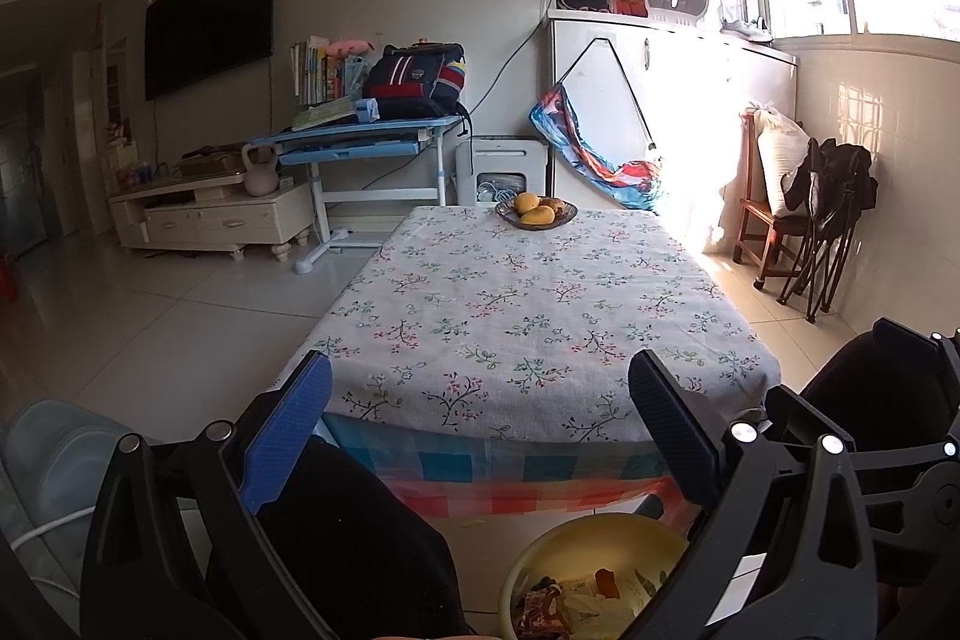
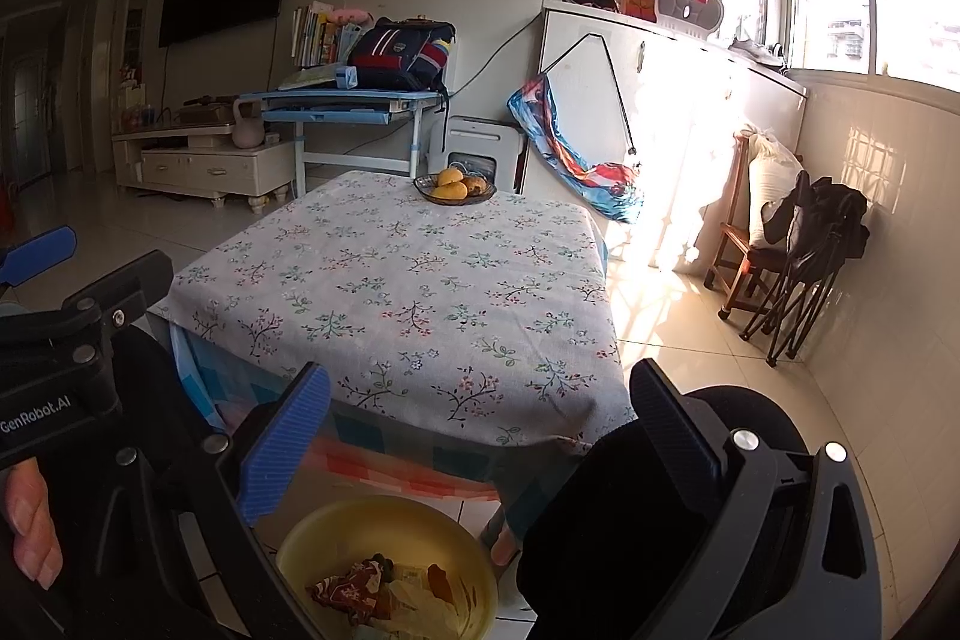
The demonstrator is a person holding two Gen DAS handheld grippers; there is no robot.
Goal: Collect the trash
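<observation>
A yellow bin (image 1: 606, 532) stands on the floor under the near edge of the table, holding wrappers and other trash (image 1: 576, 601); it also shows in the right wrist view (image 2: 384, 526) with the trash (image 2: 384, 592) inside. My left gripper (image 1: 480, 430) is open and empty, held in front of the table edge above the bin. My right gripper (image 2: 480, 436) is open and empty, also above the bin. The table (image 1: 528, 316) has a floral cloth (image 2: 408, 292).
A bowl of fruit (image 1: 536, 211) sits at the table's far end, also in the right wrist view (image 2: 454, 189). A wooden chair (image 1: 774, 214) and a folded black chair (image 1: 831, 232) stand right by the window wall. A blue desk (image 1: 360, 142) and a TV cabinet (image 1: 210, 214) stand at the left.
</observation>
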